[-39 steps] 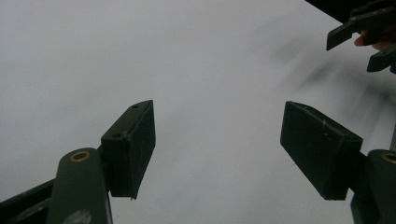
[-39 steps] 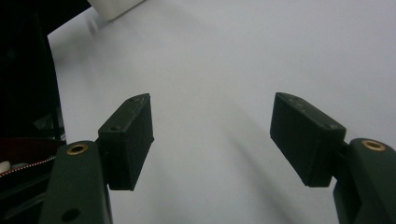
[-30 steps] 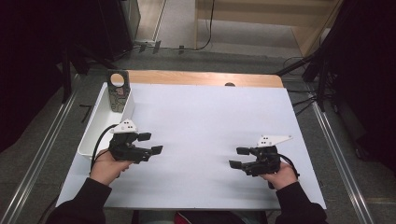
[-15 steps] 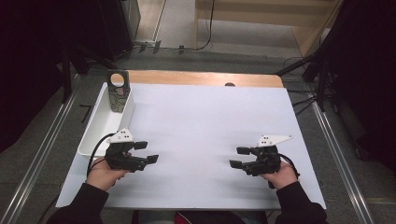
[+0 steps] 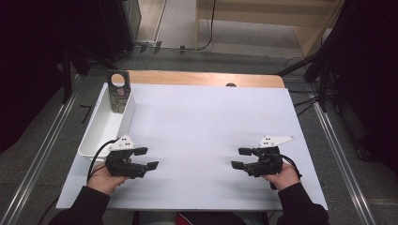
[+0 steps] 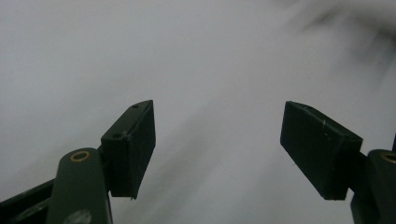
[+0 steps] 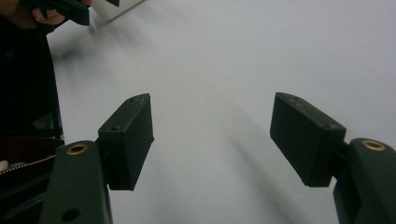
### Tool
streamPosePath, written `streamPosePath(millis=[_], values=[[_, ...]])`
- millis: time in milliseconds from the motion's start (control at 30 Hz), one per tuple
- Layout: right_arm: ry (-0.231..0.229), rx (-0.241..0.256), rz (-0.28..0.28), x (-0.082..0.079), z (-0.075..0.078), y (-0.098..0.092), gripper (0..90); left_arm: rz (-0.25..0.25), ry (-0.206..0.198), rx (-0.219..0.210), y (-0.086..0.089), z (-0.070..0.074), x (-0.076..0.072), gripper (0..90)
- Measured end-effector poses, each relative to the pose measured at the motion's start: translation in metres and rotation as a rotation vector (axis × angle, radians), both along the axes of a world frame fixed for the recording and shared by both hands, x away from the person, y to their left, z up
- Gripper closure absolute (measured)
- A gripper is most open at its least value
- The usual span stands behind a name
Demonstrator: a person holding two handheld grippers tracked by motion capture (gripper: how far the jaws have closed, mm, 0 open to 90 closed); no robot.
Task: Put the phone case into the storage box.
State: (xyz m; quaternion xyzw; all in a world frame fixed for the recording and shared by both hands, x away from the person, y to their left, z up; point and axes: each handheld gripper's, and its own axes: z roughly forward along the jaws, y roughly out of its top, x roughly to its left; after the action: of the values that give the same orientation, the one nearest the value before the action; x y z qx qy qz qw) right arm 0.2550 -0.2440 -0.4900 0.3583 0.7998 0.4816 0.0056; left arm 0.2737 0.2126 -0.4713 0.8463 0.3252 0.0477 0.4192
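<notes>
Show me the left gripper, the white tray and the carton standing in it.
left gripper (image 5: 148,158), high view, between its open jaws.
white tray (image 5: 101,133), high view, bare floor.
carton (image 5: 117,96), high view, front face.

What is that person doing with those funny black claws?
A person holds a claw in each hand over a white table. The left claw and the right claw are both open and empty, facing each other. A white tray sits at the left edge, with a patterned carton standing at its far end.
</notes>
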Motion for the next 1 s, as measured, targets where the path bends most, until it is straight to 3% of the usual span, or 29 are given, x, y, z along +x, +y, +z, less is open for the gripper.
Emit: streamPosePath(millis=[1000], values=[[-0.001, -0.005, 0.019, 0.0011, -0.0025, 0.0033, 28.9, -0.009, 0.017, 0.001, 0.0013, -0.0044, 0.0031, 26.2]])
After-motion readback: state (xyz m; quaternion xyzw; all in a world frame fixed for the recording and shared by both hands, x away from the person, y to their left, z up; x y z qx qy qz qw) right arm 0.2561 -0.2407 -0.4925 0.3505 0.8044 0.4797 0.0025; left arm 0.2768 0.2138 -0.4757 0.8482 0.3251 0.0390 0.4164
